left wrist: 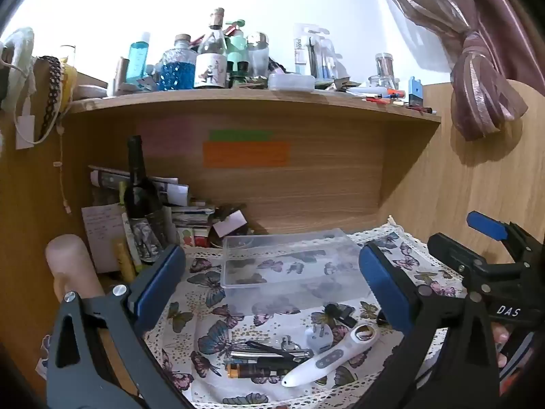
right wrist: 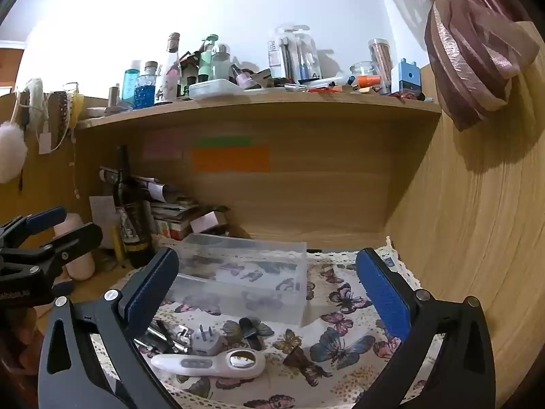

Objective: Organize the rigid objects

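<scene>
Open air is lying above the butterfly cloth (right wrist: 344, 303) between the 2 grippers' spread jaws in both views. The clear plastic box (left wrist: 289, 259) is occupying the cloth's middle, open top facing up, nothing standing over it. Small items are crowding the near edge: white handheld device (left wrist: 332, 358), white plug adapter (left wrist: 318, 339), black clip (left wrist: 337, 312), battery (left wrist: 238, 371), metal tools (left wrist: 269, 352). The wooden side panel (right wrist: 470, 238) is closing off the right. The dark wine bottle (left wrist: 139, 197), paper stack (left wrist: 190, 214) and pink cylinder (left wrist: 68, 259) are blocking the left. The overhead shelf (left wrist: 252, 102) is limiting height at the rear.
</scene>
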A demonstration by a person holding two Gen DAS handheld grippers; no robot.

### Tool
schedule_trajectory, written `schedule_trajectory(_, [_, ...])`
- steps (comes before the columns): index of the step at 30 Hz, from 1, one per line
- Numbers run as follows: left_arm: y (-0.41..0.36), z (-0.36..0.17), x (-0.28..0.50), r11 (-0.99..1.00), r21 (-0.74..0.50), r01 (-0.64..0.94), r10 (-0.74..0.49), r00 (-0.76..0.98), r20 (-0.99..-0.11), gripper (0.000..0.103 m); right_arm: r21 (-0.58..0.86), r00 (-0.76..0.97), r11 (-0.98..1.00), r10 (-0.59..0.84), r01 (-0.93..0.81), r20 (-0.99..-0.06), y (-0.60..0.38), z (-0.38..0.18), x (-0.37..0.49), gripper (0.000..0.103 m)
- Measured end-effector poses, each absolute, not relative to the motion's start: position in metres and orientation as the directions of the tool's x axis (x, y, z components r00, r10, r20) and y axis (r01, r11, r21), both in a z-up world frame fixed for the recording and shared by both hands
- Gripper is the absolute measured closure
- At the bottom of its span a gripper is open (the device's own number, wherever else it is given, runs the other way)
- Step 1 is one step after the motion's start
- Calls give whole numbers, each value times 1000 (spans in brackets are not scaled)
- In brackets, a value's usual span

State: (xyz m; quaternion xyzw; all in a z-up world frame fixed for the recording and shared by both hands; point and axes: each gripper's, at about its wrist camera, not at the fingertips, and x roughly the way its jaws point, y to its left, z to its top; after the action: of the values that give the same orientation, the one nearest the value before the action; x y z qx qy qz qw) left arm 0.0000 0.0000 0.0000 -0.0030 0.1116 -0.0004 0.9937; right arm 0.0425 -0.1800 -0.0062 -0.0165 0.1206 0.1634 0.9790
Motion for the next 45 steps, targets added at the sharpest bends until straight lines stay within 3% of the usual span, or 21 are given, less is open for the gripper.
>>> schedule_trajectory(3, [-2,-1,-2,1000,-7,-14,13,975,-223,0,-13,925,945,316,-326,-211,-180,-7,42,0])
schedule_trajectory(5, [1,-1,5,999,-40,1,-12,959,-283,0,-17,926,945,315,-326,-210,-179,-7,41,0])
schedule_trajectory(17, [0,1,4,999,-34,12,-20,972,-235,0,-18,916,941,326,-339,-232,-174,-11,42,0])
schedule_trajectory(45, [1,-1,4,999,-42,27,-36,969,-244,0,-1,913,940,330,-340,-239,-175,-13,43,0])
